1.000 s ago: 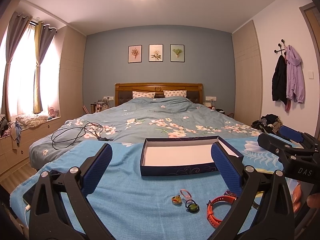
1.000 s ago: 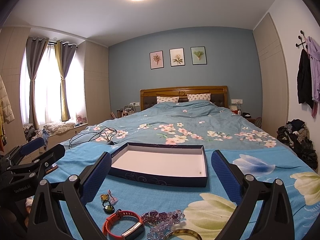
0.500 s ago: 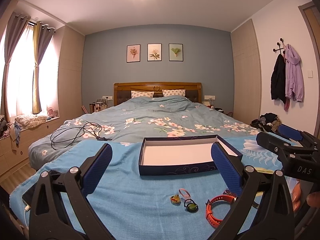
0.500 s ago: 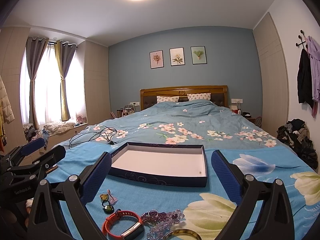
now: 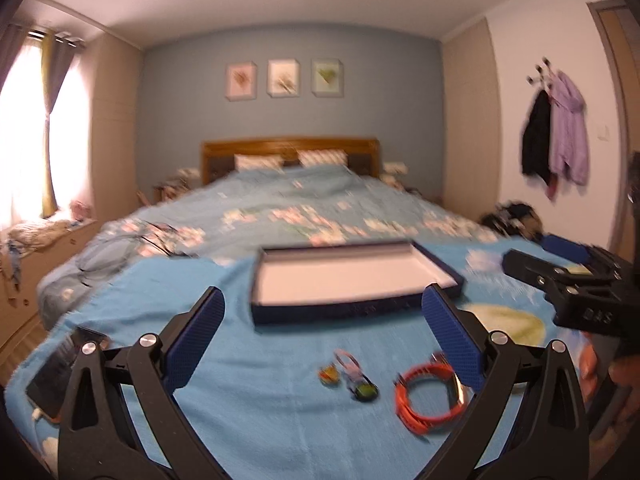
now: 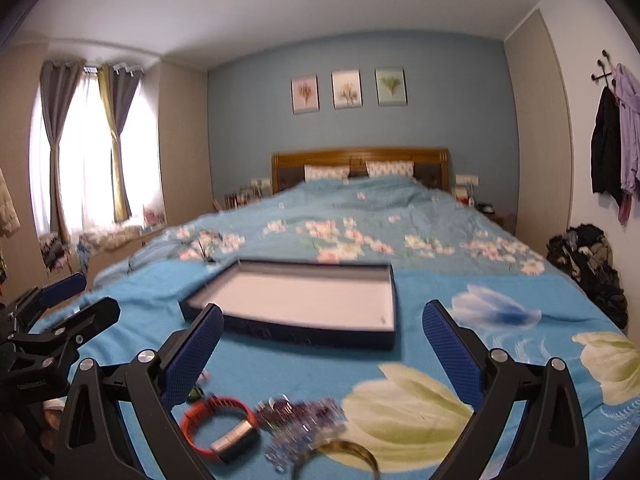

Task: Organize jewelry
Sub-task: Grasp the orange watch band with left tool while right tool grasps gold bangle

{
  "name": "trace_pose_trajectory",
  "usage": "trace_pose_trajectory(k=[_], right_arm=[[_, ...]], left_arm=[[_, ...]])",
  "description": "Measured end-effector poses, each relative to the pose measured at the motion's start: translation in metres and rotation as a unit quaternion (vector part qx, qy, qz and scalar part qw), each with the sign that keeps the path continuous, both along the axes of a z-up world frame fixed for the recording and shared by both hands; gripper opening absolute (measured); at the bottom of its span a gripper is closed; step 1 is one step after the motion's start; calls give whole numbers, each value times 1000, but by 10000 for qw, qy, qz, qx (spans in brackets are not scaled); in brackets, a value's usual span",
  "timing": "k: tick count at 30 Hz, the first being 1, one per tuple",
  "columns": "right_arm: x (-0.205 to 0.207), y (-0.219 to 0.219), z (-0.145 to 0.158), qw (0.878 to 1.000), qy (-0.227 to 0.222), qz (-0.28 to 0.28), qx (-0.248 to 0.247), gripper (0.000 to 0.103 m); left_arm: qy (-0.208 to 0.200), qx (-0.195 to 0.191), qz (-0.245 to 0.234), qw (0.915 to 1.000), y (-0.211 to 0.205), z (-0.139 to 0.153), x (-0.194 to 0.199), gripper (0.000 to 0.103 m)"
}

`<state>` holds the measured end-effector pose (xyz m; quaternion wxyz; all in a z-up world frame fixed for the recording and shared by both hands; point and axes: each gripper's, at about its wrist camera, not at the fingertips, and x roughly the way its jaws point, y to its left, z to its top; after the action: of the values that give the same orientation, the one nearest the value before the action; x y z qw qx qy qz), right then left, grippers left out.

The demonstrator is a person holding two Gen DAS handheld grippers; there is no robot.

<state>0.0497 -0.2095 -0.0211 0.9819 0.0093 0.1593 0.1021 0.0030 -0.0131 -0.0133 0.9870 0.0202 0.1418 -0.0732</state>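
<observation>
An empty dark-blue box with a white floor (image 5: pixel 344 282) (image 6: pixel 308 300) lies open on the blue floral bedspread. In front of it lie small trinkets (image 5: pixel 352 376), an orange wristband (image 5: pixel 428 396) (image 6: pixel 218 424), purple beads (image 6: pixel 300 416) and a gold bangle (image 6: pixel 340 456). My left gripper (image 5: pixel 324 340) is open and empty above the trinkets. My right gripper (image 6: pixel 322 344) is open and empty above the beads. Each gripper shows at the edge of the other's view (image 5: pixel 568 280) (image 6: pixel 60 320).
A phone (image 5: pixel 60 364) lies at the bed's left front edge. A black cable (image 5: pixel 132 244) lies farther back on the left. Pillows and a wooden headboard (image 6: pixel 360 160) stand at the far end. Clothes are piled on the floor at right (image 6: pixel 588 264).
Both grippers have moved forward and tipped downward toward the jewelry; both views are now motion-blurred. Both stay open and empty. The objects have not moved.
</observation>
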Motion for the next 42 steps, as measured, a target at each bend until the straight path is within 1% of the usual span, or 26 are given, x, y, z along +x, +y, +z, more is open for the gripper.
trace_pose_trajectory(k=[2,3,6,7,10,11,12,13,14,15,16,17,18,20,21,22,24,26,30,31,33,36,38,39,41,42], right_arm=[[5,-7,-7,9996,294,-16,-51,96],[7,-11,-11,9988,495,50,-25,96],[11,-22,-24,9948,997,193,52,96],[12,-24,-29,9930,1159,238,19,96],[9,-26,-42,9892,1430,222,-232,94],[9,-26,-46,9874,1536,278,-278,91],[9,-27,-49,9859,1615,325,-284,86],[9,-27,-54,9835,1742,396,-279,85],[10,-30,-57,9817,1830,448,-283,80],[11,-30,-61,9791,1944,488,-329,72],[11,-29,-63,9774,2015,513,-384,69],[12,-29,-66,9756,2087,558,-400,64],[13,-29,-66,9739,2158,589,-384,61],[16,-30,-67,9726,2213,622,-349,59],[17,-31,-67,9720,2239,641,-324,56],[18,-31,-67,9713,2265,661,-305,55],[20,-32,-67,9701,2312,691,-251,52],[21,-34,-67,9693,2351,701,-194,48],[23,-37,-69,9669,2444,732,-78,43],[23,-37,-70,9669,2445,732,-88,42],[24,-37,-70,9664,2457,741,-126,37],[23,-37,-69,9650,2498,788,-127,30],[22,-36,-69,9640,2526,817,-157,28],[22,-35,-69,9634,2541,844,-156,25],[21,-34,-68,9619,2577,894,-186,25],[20,-33,-68,9611,2596,923,-215,25]], left_arm=[[239,117,-161,9995,-6,-7,7,97],[441,200,-293,9984,-10,-13,11,97],[811,191,-587,9948,-16,-26,19,97],[941,196,-679,9930,-18,-30,22,97],[1270,252,-981,9867,-26,-44,28,95],[1329,276,-1040,9853,-29,-48,29,92],[1424,301,-1133,9828,-32,-53,30,91],[1505,334,-1193,9808,-36,-58,31,91],[1583,378,-1240,9788,-39,-62,33,88],[1620,379,-1276,9778,-42,-66,31,85],[1682,370,-1339,9759,-45,-69,31,85],[1751,343,-1404,9739,-47,-72,32,82],[1821,302,-1467,9718,-48,-74,34,77],[2015,180,-1602,9661,-49,-78,37,71],[2088,120,-1639,9640,-49,-78,38,63],[2168,46,-1698,9613,-49,-80,39,59],[2317,-214,-1905,9537,-46,-80,41,46],[2376,-276,-1921,9518,-42,-79,40,43],[2642,-623,-2016,9411,-30,-78,50,31],[2693,-660,-2024,9392,-28,-79,51,30],[2794,-678,-2035,9359,-24,-81,56,23],[2785,-529,-2014,9376,-22,-79,60,15],[2653,-330,-1978,9431,-22,-73,62,11],[2599,-205,-1949,9455,-21,-70,64,9],[2532,3,-1785,9508,-19,-67,70,9],[2523,30,-1768,9513,-18,-66,71,9]])
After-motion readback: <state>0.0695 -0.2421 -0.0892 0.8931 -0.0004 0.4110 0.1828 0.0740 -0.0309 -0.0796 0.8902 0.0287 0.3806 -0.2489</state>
